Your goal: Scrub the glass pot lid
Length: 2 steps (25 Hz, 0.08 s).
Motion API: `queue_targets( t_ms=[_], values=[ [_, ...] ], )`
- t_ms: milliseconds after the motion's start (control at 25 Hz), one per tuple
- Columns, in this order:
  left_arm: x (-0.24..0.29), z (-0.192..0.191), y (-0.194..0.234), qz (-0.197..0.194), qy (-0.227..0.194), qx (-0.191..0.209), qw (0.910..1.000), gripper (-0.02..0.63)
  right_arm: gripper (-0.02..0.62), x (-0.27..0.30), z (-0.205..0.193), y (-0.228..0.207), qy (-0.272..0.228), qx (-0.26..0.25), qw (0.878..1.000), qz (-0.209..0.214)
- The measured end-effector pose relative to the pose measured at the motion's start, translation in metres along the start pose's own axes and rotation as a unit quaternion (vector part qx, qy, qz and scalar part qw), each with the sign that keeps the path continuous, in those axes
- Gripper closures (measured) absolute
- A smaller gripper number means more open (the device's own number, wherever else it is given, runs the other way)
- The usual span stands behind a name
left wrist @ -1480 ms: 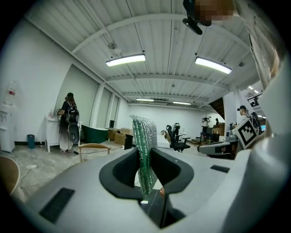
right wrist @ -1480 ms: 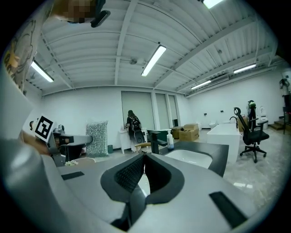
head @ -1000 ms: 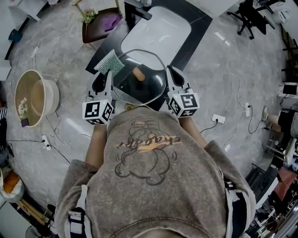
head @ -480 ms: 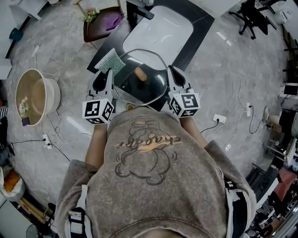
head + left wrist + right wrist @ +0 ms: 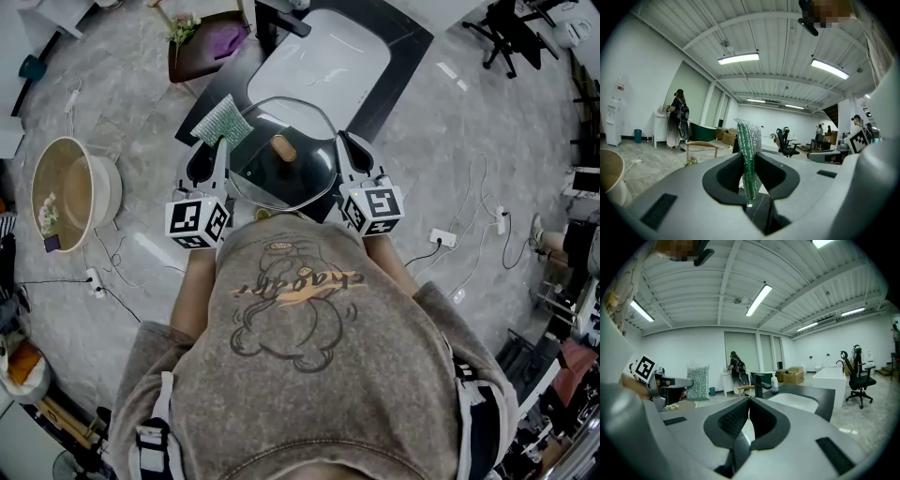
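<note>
Nothing has shifted in the last second: the left gripper (image 5: 219, 142) keeps its jaws clamped on the scouring pad (image 5: 221, 120), which is not yet on the glass, and the right gripper (image 5: 343, 141) keeps its jaws closed on the rim of the glass pot lid (image 5: 281, 183), so scrubbing appears not to have begun.

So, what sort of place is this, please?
Probably a large open workshop or showroom hall, not a home: a white rectangular basin, a black swivel office chair and long ceiling strip lights.

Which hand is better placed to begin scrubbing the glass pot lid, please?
Left. The left gripper is shut on the green scrubbing pad, right beside the left rim of the glass pot lid. The right gripper is shut with no pad, at the lid's right rim.
</note>
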<state>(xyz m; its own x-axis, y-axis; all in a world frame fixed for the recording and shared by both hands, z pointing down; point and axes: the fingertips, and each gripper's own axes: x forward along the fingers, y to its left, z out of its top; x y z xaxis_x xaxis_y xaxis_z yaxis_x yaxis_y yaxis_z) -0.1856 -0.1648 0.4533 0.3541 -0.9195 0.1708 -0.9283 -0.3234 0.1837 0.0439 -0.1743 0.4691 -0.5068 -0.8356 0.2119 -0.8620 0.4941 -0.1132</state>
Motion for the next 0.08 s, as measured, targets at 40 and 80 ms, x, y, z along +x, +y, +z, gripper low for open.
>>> queue_targets(
  t_ms=[40, 80],
  values=[
    [0.0004, -0.0001, 0.0001, 0.0, 0.0, 0.001, 1.0, 0.517, 0.568, 0.0002, 0.0001, 0.0001, 0.0, -0.001, 1.0, 0.001],
    [0.0008, -0.0001, 0.0001, 0.0, 0.001, 0.001, 1.0, 0.517, 0.568, 0.0004, 0.0003, 0.0002, 0.0, -0.002, 1.0, 0.002]
  ],
)
